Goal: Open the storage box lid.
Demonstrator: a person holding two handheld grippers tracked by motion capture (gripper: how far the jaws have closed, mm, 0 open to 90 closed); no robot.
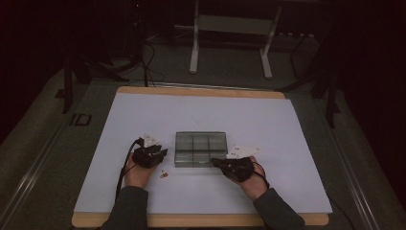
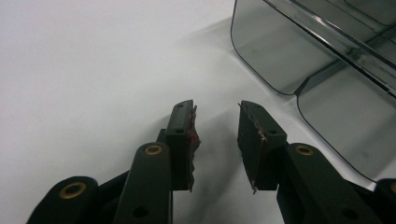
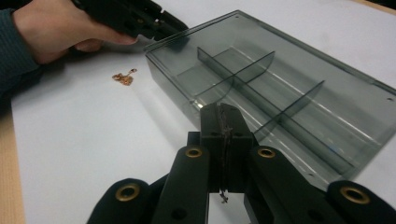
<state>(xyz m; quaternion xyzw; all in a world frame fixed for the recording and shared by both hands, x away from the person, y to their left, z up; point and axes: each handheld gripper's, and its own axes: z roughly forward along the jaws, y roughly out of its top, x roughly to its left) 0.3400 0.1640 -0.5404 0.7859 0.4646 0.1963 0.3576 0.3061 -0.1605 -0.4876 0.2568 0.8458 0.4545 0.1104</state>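
Observation:
A smoky clear plastic box (image 1: 200, 148) with several divided compartments lies on the white board (image 1: 143, 115); its compartments look empty. A small copper-coloured trinket (image 1: 164, 174) lies on the board just left of the box's near corner, also seen in the right gripper view (image 3: 124, 77). My left gripper (image 1: 162, 154) rests left of the box, its jaws open with nothing between them (image 2: 217, 128), the box's corner (image 2: 280, 56) just ahead. My right gripper (image 1: 214, 162) sits at the box's near right corner, its jaws shut (image 3: 224, 123), beside the box wall (image 3: 280, 79).
The board has a wooden rim (image 1: 201, 220) along the near edge. A white metal stand (image 1: 230, 28) and dark cables (image 1: 148, 62) lie on the floor beyond the table. A cable (image 1: 122, 170) trails from the left gripper.

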